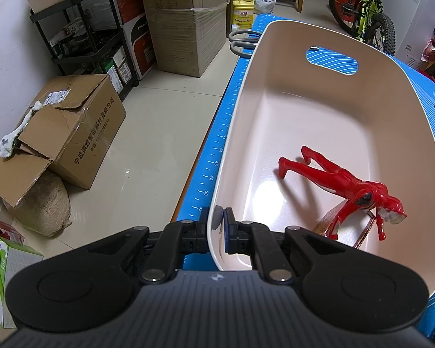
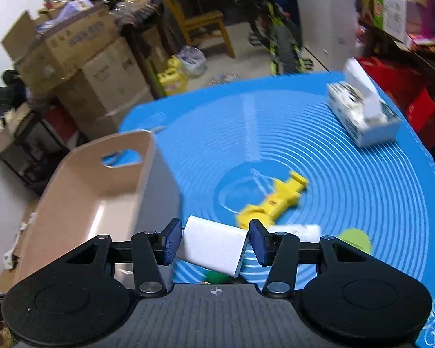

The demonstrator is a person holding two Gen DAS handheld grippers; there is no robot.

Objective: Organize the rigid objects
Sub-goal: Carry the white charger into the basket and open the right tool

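Currently your left gripper (image 1: pixel 217 232) is clenched on the near rim of the pink basin (image 1: pixel 319 110), one finger outside the wall and one inside, steadying it on the blue mat (image 2: pixel 348 188) that covers the counter. Inside the basin lies a red action figure (image 1: pixel 342 185), legs toward the far handle slot, head toward the near right wall, over what looks like a brownish packet. Your right gripper (image 2: pixel 214 242) grasps a small white block (image 2: pixel 214 246) across its short side, tilted, clear of the mat. Key relation: the basin's open mouth sits to the left of the right fingers, just beside them, its long axis running away toward the handle slot. Judged next: carry the block left over the rim. Not yet sorted on the mat: yellow plastic toy (image 2: pixel 275 200), a green piece (image 2: pixel 356 239), tissue box (image 2: pixel 362 116) far right.
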